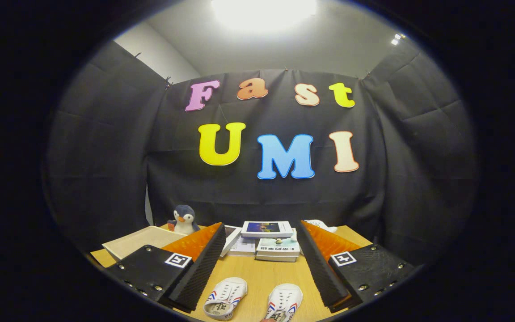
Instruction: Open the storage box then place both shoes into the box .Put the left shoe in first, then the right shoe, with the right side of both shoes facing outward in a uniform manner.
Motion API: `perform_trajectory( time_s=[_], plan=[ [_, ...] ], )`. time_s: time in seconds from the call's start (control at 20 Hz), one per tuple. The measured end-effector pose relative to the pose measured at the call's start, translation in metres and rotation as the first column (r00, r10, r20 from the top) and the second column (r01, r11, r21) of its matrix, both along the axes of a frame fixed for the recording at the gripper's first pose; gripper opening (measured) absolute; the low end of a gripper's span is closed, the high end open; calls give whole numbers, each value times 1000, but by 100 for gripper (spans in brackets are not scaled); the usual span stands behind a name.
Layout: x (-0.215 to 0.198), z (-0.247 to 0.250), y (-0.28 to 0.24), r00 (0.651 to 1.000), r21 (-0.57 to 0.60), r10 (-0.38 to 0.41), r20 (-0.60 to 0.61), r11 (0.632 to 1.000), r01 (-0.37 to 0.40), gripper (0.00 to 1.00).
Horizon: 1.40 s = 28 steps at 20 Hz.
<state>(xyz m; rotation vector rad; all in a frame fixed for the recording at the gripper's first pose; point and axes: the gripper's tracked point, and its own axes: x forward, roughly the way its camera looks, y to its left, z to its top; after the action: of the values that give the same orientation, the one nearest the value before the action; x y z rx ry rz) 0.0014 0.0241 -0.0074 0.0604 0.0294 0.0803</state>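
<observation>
Two white canvas shoes with red and blue side stripes lie side by side on the wooden table (262, 273), toes pointing away toward the books. One shoe (225, 298) is nearer the left finger and the other shoe (284, 303) nearer the right finger. My gripper (260, 224) is held above the table, open wide, with nothing between its fingers; both shoes sit low in the gap between them. A flat cream box (137, 241) rests at the table's back left, beyond the left finger and partly hidden by it.
A stack of books (271, 241) sits at the middle back of the table. A penguin plush (184, 219) stands behind the cream box. A small white object (322, 225) peeks out past the right finger. Black cloth walls close the booth.
</observation>
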Motion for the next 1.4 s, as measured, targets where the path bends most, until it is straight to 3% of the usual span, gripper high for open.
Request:
perform_trajectory(
  time_s=[0.4, 0.6, 0.9, 1.25, 1.4],
  plan=[
    [7, -31, 48, 985, 107, 143, -99, 985, -132, 97],
    [8, -59, 75, 955, 213, 229, -191, 959, -187, 99],
    [3, -99, 114, 871, 422, 376, -315, 878, -227, 99],
    [-4, -143, 147, 757, 612, 503, -416, 771, -176, 99],
    [-7, -158, 163, 706, 693, 560, -434, 708, -135, 99]
  ],
)
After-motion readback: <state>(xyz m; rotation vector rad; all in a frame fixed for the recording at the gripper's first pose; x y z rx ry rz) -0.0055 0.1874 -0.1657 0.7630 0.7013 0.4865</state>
